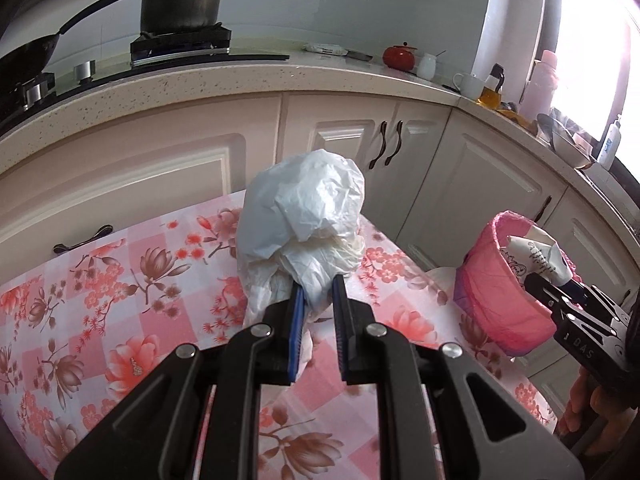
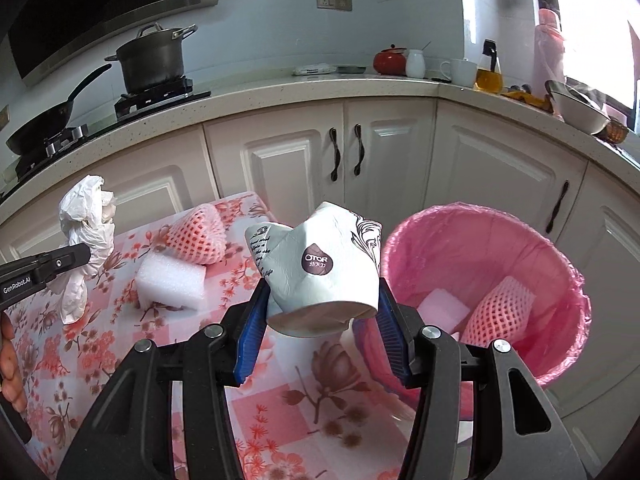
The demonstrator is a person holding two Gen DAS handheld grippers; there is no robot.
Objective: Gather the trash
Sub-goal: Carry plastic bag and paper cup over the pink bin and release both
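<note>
My left gripper [image 1: 316,292] is shut on a crumpled white plastic bag [image 1: 304,216], held up above the floral tablecloth [image 1: 120,280]; from the right wrist view the same bag [image 2: 86,232] hangs at the far left. A crushed white paper cup [image 2: 320,264] with a brown logo sits squeezed between the blue pads of my right gripper [image 2: 322,300], lifted just left of the bin. That bin [image 2: 492,248] has a pink liner and holds a white foam block [image 2: 442,310] and a pink foam net [image 2: 496,312]. In the left wrist view the bin [image 1: 500,292] stands at the right with the cup [image 1: 540,252] over it.
On the table lie a pink foam net sleeve [image 2: 198,236] and a white foam block [image 2: 170,280]. Behind are white cabinets [image 2: 304,160], a worktop with a pot [image 2: 154,58] and pan [image 2: 44,120] on the stove, and cups, a red pot and bottles at the right corner.
</note>
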